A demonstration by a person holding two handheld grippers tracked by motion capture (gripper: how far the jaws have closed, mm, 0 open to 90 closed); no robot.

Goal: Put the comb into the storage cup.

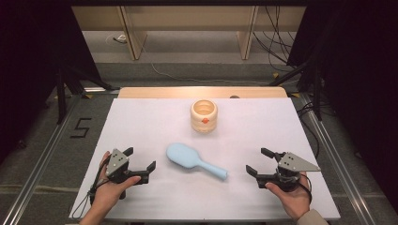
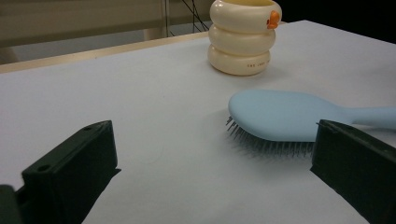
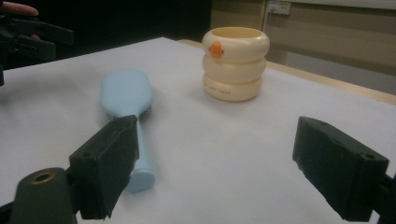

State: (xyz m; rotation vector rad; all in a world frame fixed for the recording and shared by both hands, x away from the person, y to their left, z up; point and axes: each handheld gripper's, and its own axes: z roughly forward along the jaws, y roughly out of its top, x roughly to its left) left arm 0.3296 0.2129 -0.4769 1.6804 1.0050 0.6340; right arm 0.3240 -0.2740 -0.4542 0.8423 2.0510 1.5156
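The left gripper [image 1: 141, 165] sits at the lower left of the high view, held low over the white counter [image 1: 141, 126], jaws spread wide with nothing between them and touching nothing. The right gripper [image 1: 260, 161] mirrors it at the lower right, jaws equally wide and empty. Between the two, just below the frame's centre, lies the brush [image 1: 195, 161], pale blue, bristles down. Its long axis runs diagonally: the broad head toward the upper left, the handle tapering down to the lower right. That puts the head nearer the left gripper and the handle's tip nearer the right one, with a bare gap of counter on either side. In the left gripper view the brush head [image 2: 280, 114] lies ahead and to the right, partly behind the right-hand jaw, bristles visible under its edge. In the right gripper view the handle [image 3: 140, 158] runs toward the camera beside the left-hand jaw, with the head farther off at the upper left. The right gripper looks better placed for a grip across the thin handle, since its jaws already nearly face it. Beyond the brush, toward the top centre, stands the cup [image 1: 204, 115], a cream ringed pot with an orange mark, upright, well apart from brush and grippers.
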